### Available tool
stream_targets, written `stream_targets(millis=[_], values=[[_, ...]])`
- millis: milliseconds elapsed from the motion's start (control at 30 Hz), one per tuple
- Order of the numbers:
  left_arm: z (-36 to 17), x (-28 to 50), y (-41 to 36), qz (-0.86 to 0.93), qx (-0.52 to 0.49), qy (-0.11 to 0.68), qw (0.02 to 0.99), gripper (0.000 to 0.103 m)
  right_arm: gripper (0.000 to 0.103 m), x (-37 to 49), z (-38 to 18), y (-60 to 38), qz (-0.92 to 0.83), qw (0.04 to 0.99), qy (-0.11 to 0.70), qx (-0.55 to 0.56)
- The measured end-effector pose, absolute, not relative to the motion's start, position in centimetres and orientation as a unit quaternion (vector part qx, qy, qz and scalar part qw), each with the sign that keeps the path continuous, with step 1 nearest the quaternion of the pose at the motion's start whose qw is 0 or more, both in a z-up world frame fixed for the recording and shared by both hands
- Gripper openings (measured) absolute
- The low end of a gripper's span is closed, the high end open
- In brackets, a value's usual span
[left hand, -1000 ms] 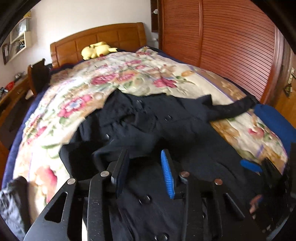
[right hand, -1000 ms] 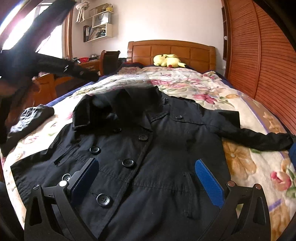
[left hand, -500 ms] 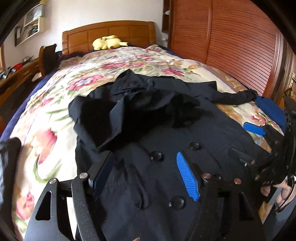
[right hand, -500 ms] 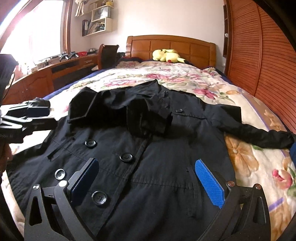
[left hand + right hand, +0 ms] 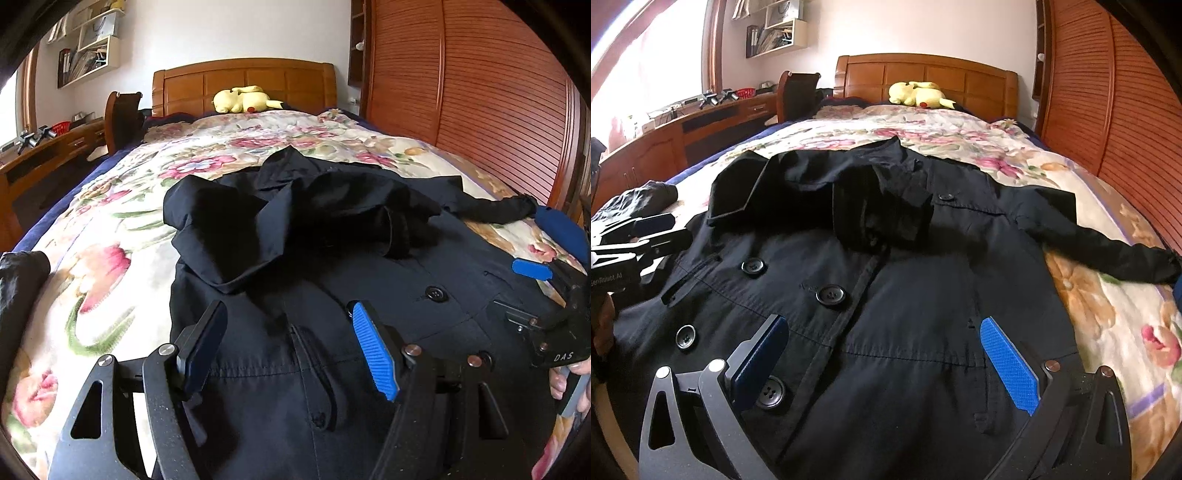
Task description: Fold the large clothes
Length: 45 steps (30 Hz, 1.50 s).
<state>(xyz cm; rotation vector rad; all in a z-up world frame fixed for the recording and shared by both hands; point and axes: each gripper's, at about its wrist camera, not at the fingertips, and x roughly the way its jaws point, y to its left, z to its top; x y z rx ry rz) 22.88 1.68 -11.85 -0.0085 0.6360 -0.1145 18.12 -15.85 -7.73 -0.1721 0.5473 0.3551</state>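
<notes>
Floral bedspread (image 5: 1082,295) is seen beneath black coat (image 5: 905,295), laid front-up, one sleeve folded across chest | left gripper (image 5: 288,343) is held above lower coat, fingers apart, nothing gripped | right gripper (image 5: 882,354) likewise held with fingers spread wide.

Bedroom with white plaster walls (image 5: 229,33). Wide bed under a cream floral quilt (image 5: 960,129), panelled orange-brown wooden headboard (image 5: 243,83) behind, yellow plush toy (image 5: 918,94) just before it. Slatted reddish wooden wardrobe doors (image 5: 472,96) along one side. Long wooden desk (image 5: 701,125) opposite, white wall shelves (image 5: 779,27) above, bright window (image 5: 639,62) washing daylight in.
</notes>
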Motion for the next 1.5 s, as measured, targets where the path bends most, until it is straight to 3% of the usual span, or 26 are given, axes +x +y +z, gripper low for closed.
stream_targets(millis=[333,700,967,1267,1367,1467,1500], values=[[-12.4,22.5,1.5,-0.042,0.004,0.296,0.954,0.072,0.103,18.8,-7.7,-15.5,0.190,0.939,0.272,-0.089],[-12.3,22.1,1.4,-0.046,0.008,0.284,0.958,0.072,0.103,19.0,-3.3,-15.6,0.189,0.944,0.248,-0.105],[-12.0,21.7,1.2,-0.047,0.011,0.273,0.961,0.072,0.097,22.8,-0.5,-13.0,0.199,0.931,0.251,-0.176],[-11.6,21.4,1.4,-0.052,0.004,0.261,0.964,0.072,0.089,29.3,-2.5,-9.2,0.190,0.904,0.303,-0.234],[-11.6,21.4,1.4,-0.053,0.004,0.260,0.964,0.072,0.076,31.0,-3.7,-8.5,0.180,0.889,0.334,-0.254],[-11.4,21.2,1.4,-0.053,0.005,0.259,0.964,0.072,0.042,31.3,-4.1,-8.8,0.187,0.882,0.354,-0.248],[-11.3,21.1,1.4,-0.053,0.006,0.258,0.965,0.072,0.019,31.1,-3.7,-9.2,0.193,0.884,0.352,-0.238]])
